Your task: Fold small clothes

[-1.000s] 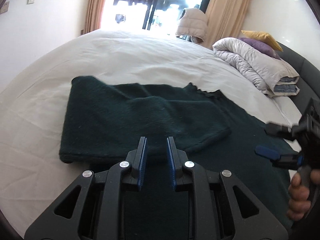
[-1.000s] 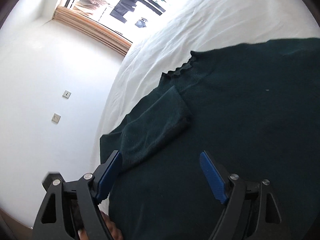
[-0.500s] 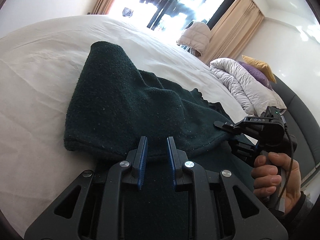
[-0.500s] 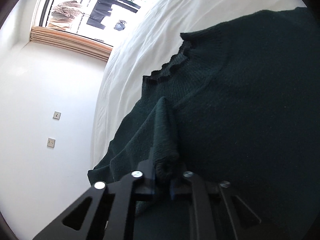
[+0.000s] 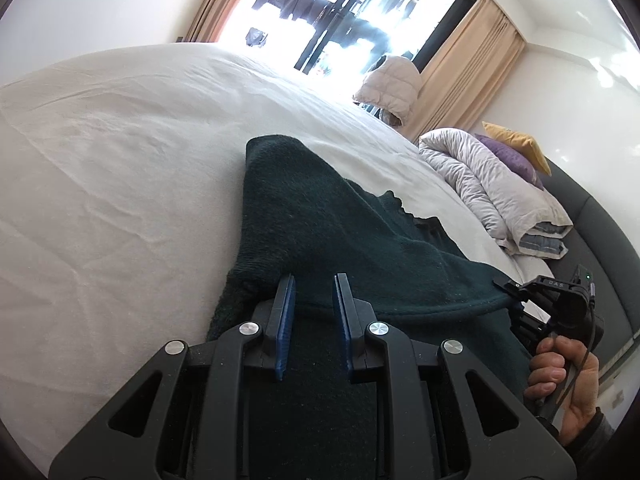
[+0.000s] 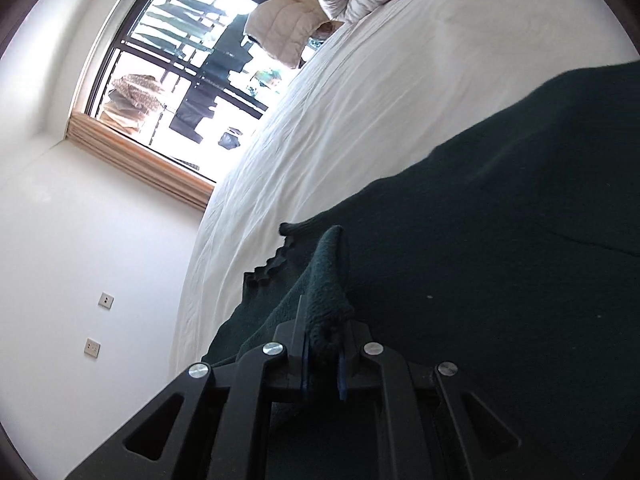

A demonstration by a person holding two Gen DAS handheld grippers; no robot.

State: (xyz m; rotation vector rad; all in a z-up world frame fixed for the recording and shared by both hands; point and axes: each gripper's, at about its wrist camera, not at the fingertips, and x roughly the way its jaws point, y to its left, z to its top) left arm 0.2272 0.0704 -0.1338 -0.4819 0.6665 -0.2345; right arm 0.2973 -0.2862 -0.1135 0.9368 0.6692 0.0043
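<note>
**A:** Where does everything lie right now?

**B:** Take the wide white-sheeted bed (image 5: 120, 184) as your landmark. The dark green knitted sweater (image 5: 320, 216) lies on it toward your near side, body spread flat, scalloped neckline pointing to the far edge. Up at the head of the bed sits the bunched pale quilt (image 5: 480, 176), well clear of the sweater.

**A:** And my two tools?

**B:** Your left gripper (image 5: 313, 312) has its blue pads nearly together with a fold of the sweater's edge running between them; it looks clamped on that edge, lifted off the bed. Your right gripper (image 6: 322, 354) is pinched tight on a bunched corner of the same sweater, which stands up from between the pads. In the left view you can see your right hand (image 5: 564, 376) on its handle, over the bed's near right.

**A:** How do I do this fold well?

**B:** I judge you are carrying one side of the sweater across its body. Keep both grippers level with each other above the bed so the held edge stays straight, not sagging between them. Keep it taut but don't stretch the knit. Lay it down square to the far side, then release both together, only once the cloth rests on the bed.
</note>
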